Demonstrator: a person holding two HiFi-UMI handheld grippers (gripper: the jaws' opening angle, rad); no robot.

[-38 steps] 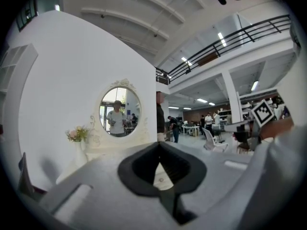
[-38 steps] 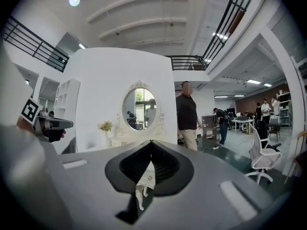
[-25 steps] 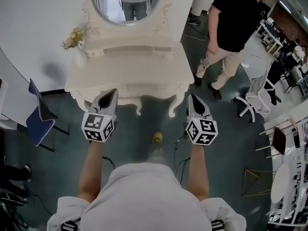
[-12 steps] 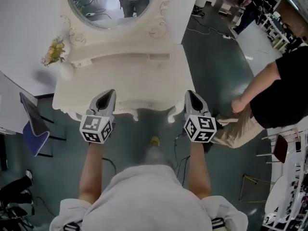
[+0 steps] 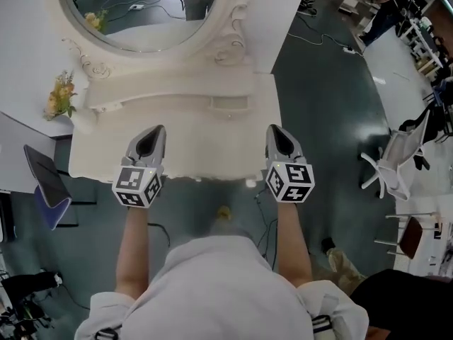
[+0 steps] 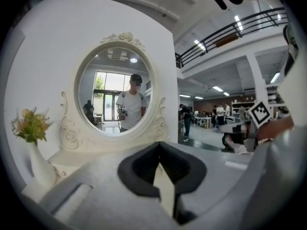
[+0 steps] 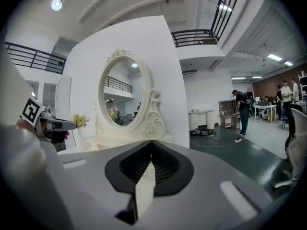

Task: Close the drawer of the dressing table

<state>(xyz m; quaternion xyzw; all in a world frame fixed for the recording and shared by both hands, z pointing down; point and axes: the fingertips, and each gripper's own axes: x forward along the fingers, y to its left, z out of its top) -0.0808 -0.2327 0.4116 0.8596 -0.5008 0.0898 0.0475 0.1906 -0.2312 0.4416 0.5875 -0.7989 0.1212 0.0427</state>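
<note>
The white dressing table (image 5: pixel 205 144) with its oval mirror (image 5: pixel 141 13) stands straight ahead of me. From above I see only its top and scalloped front edge, and no drawer front can be made out. My left gripper (image 5: pixel 154 130) hovers over the front left of the tabletop, shut and holding nothing. My right gripper (image 5: pixel 274 128) is level with it over the front right, also shut and empty. Seen from the left gripper (image 6: pixel 159 143), the mirror (image 6: pixel 115 92) lies just ahead. Past the right gripper (image 7: pixel 151 142), the mirror (image 7: pixel 122 97) shows at an angle.
A vase of yellow flowers (image 5: pixel 62 98) stands at the table's back left, beside a low raised shelf (image 5: pixel 170 94). A blue chair (image 5: pixel 39 186) sits to the left and a white office chair (image 5: pixel 396 165) to the right. Cables (image 5: pixel 333 37) cross the floor, and a person's dark clothing (image 5: pixel 403 303) fills the bottom right.
Both grippers and I have come forward to the table, and their tips now reach over its front edge. The person in black has passed from upper right to bottom right.
</note>
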